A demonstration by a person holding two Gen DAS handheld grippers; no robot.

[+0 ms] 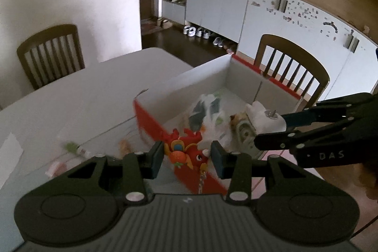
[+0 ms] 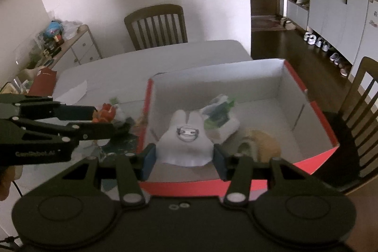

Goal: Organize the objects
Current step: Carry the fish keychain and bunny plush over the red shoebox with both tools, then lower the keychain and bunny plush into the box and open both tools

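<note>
My left gripper (image 1: 187,158) is shut on a red dragon toy (image 1: 186,151) with a small chain hanging below it, just over the near corner of the red box (image 1: 151,119). My right gripper (image 2: 184,163) is shut on a white plush toy (image 2: 185,141) with two ears, held above the white inside of the red box (image 2: 311,105). In the box lie plastic-wrapped green and white packets (image 2: 219,115) and a tan soft item (image 2: 262,141). Each gripper shows in the other's view: the right gripper (image 1: 269,131) with the white plush toy (image 1: 262,116), and the left gripper (image 2: 102,121) with the red toy (image 2: 105,113).
The box stands on a grey table (image 1: 82,91). Small packets (image 1: 73,149) and a white sheet (image 2: 73,92) lie on the table to the left of the box. Wooden chairs (image 1: 50,52) (image 1: 293,67) stand at the table's far side and right. A cluttered side cabinet (image 2: 70,44) is at the left wall.
</note>
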